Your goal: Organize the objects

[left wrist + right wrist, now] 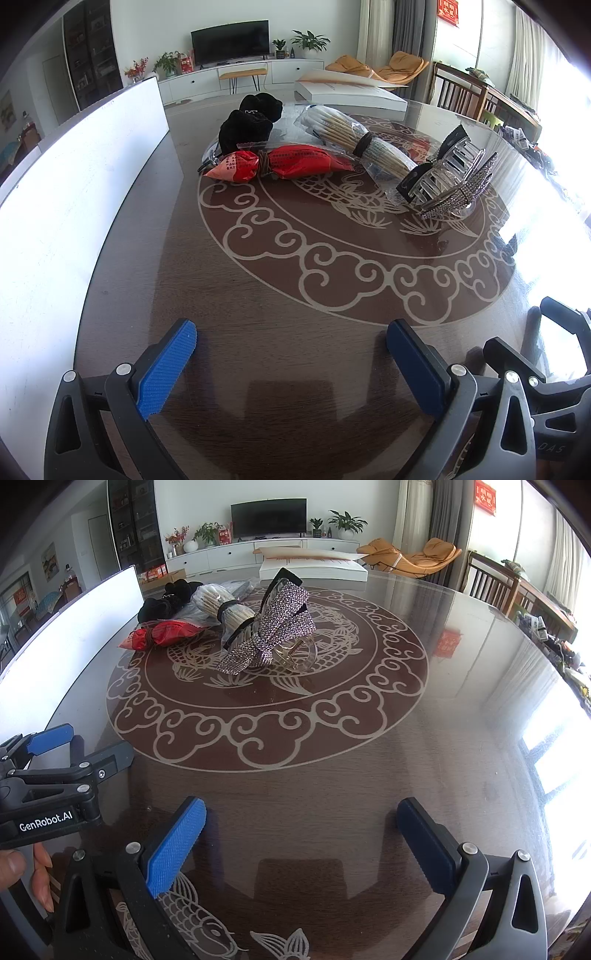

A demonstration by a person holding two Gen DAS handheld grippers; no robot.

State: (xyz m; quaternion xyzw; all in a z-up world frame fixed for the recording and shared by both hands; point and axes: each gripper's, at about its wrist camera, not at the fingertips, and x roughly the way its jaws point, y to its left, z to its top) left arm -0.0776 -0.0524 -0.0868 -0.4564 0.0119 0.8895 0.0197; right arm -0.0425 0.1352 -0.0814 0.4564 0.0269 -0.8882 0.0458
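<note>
Desk [295, 350]: dark glossy top with one pale round ornament of cloud scrolls and fish; all positions below are given from this ornament.

Items, counted:
- One red packet [284, 164], tied at the waist with a brown band, on the ornament's far left edge. Its print is too small to read.
- Two black fabric pieces [251, 120], bunched together just beyond the red packet; whether they are separate or joined cannot be told.
- One bundle of pale sticks [354, 138] in clear wrap, cinched by a dark band, lying across the ornament's far part, its near end touching the clips.
- One clear claw clip [443, 170] with black trim, inside the ornament's right part.
- One rhinestone bow clip [269, 631], leaning against the claw clip and partly covering it in the right wrist view.
- One white board [74, 206], upright along the desk's left side, well outside the ornament; cut off by the frame.
- One white flat box [351, 94] beyond the ornament at the far rim.

Left tongs [291, 354]: spread wide, nothing between them, near side of the ornament.
Right tongs [301, 834]: spread wide, nothing held, near side of the ornament. A hand [22, 871] shows at the lower left, mostly cut off.
</note>
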